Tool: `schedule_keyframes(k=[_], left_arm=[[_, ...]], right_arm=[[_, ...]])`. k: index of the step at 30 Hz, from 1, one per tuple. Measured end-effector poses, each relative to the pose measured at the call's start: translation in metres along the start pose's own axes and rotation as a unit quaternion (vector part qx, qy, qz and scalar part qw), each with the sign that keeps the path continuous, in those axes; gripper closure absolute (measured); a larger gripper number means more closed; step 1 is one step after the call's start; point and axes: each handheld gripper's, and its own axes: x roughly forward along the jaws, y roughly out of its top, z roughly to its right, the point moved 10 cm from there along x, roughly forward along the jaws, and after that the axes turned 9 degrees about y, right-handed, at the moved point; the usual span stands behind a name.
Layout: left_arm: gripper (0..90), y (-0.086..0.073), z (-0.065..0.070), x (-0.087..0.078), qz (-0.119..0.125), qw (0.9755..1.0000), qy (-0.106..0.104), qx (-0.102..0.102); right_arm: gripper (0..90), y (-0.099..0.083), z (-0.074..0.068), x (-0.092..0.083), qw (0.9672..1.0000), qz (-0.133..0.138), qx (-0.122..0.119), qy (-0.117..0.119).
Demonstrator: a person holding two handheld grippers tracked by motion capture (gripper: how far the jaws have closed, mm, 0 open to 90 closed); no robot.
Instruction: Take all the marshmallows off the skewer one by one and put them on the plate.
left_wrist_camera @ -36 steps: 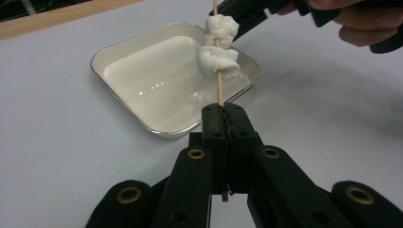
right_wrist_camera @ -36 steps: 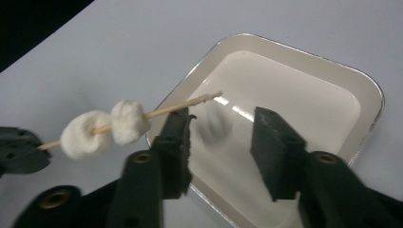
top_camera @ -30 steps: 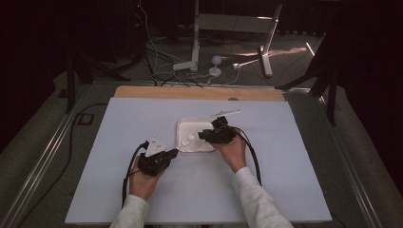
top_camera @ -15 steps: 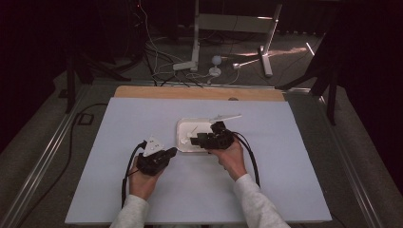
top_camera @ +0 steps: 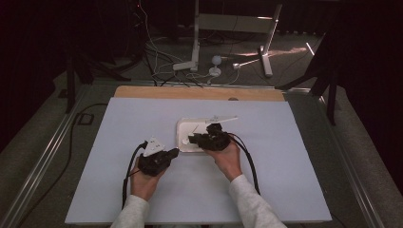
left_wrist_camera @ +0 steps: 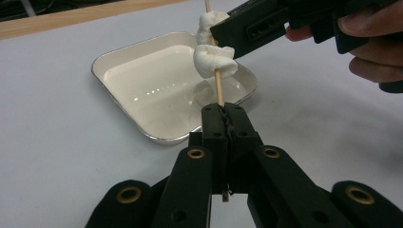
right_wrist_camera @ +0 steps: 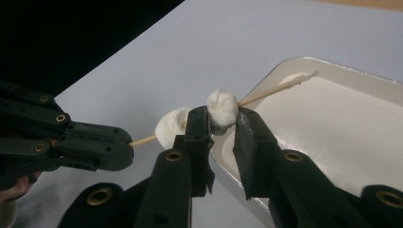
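Note:
A thin wooden skewer stands up from my left gripper, which is shut on its lower end. Two white marshmallows are threaded on it: a lower one and one higher up. My right gripper comes in from the side, and its jaws have just been closing on the higher marshmallow, which is squeezed between the pads. The lower marshmallow sits just outside that grip. In the high view both grippers, left and right, meet at the near left corner of the white tray.
The square white tray lies on a pale board, with a wooden strip along the far edge. A stand's legs and cables lie on the floor beyond the table.
My right gripper has moved left over the tray toward the left gripper and its jaws have narrowed around the marshmallow. The left gripper has stayed in place.

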Motion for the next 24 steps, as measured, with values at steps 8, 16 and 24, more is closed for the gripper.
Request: schedule_keyframes(k=[8, 16, 24], left_arm=[[89.8, 0.001, -0.004, -0.001, 0.001, 0.9999, 0.012, -0.01], [90.0, 0.002, -0.009, -0.005, 0.006, 0.9995, 0.018, -0.023], [89.1, -0.002, -0.002, 0.0, -0.003, 0.9999, -0.005, -0.014]], right_arm=[[82.5, 0.004, 0.0, 0.006, 0.9993, 0.009, -0.015, -0.034], [82.9, 0.007, -0.001, 0.009, 0.9993, 0.025, 0.002, -0.026], [80.4, 0.015, -0.006, -0.001, 0.9914, 0.064, 0.084, 0.077]])
